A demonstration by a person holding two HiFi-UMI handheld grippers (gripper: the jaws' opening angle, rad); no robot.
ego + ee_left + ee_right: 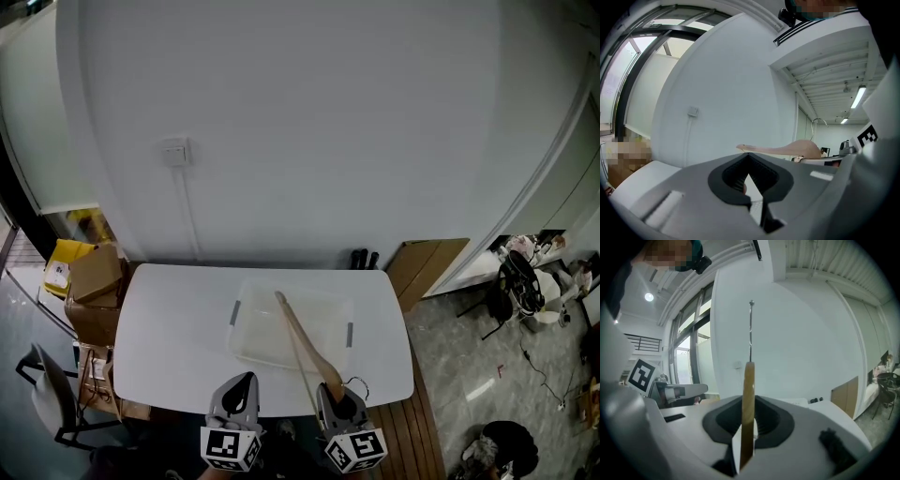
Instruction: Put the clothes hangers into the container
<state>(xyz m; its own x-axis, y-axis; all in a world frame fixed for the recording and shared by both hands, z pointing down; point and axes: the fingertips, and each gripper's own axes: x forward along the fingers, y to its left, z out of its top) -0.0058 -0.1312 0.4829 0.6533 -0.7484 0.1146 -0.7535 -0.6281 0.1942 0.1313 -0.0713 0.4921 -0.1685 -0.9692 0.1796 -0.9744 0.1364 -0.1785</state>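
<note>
A wooden clothes hanger (pixel 302 339) slants over a clear plastic container (pixel 251 349) in the middle of the white table (pixel 169 328). My right gripper (pixel 331 390) is shut on the hanger's near end, at the table's front edge. In the right gripper view the hanger (pixel 748 385) stands edge-on between the jaws of the right gripper (pixel 748 405), its metal hook (pixel 751 329) pointing up. My left gripper (pixel 247 380) hovers just left of it, shut with nothing held. From the left gripper view (pixel 749 161) the hanger (pixel 785 149) shows to the right.
Cardboard boxes (pixel 94 281) and a chair (pixel 42 394) stand left of the table. Two dark items (pixel 364 259) sit at the table's far edge, by a cardboard panel (pixel 427 264) leaning on the wall. A wall socket (pixel 174 152) is above.
</note>
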